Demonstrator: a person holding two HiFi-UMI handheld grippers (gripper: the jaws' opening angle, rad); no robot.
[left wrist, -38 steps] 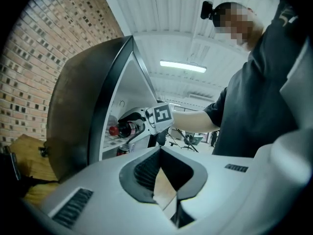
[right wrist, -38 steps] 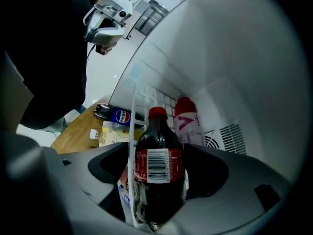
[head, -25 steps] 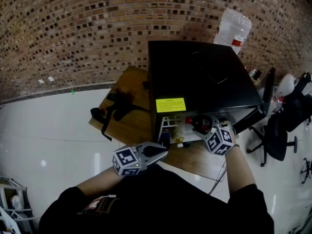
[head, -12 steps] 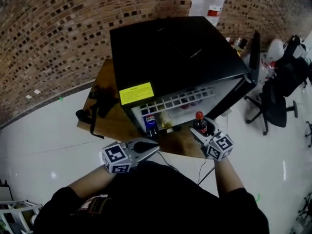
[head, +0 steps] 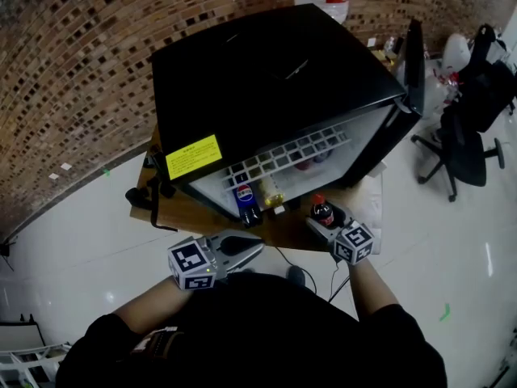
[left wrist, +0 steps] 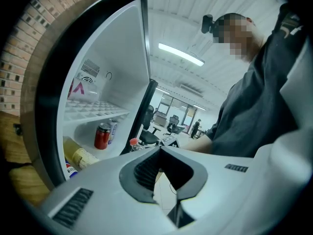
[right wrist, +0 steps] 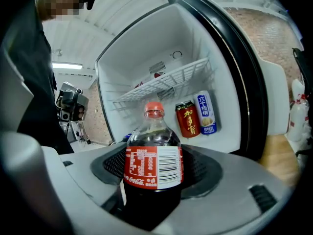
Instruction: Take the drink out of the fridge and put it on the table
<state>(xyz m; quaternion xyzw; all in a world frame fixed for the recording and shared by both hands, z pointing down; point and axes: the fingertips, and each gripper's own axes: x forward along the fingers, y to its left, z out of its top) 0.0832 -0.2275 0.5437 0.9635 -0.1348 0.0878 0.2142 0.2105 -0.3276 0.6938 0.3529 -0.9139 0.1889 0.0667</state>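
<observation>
A cola bottle [head: 322, 212] with a red cap and red label stands upright between the jaws of my right gripper [head: 323, 220], which is shut on its body. It is held just outside the open black fridge [head: 266, 79], over the front of the wooden table [head: 190, 213]. In the right gripper view the cola bottle [right wrist: 152, 165] fills the middle, with the fridge's white inside behind it. My left gripper [head: 245, 250] hovers shut and empty at the table's near edge, left of the bottle. Its fingertips [left wrist: 160, 152] meet with nothing between them.
The fridge door [head: 414, 55] stands open to the right. Inside are a red can [right wrist: 188, 119], a blue-and-white can [right wrist: 206, 112], a Pepsi bottle [head: 246, 204] and a yellowish bottle [head: 271, 194]. Black gear [head: 144, 196] lies on the table's left. An office chair [head: 464, 144] is at the right.
My right gripper has drawn the cola bottle out of the fridge opening toward me. The head view has shifted, so the fridge sits larger and further left. The left gripper has hardly moved.
</observation>
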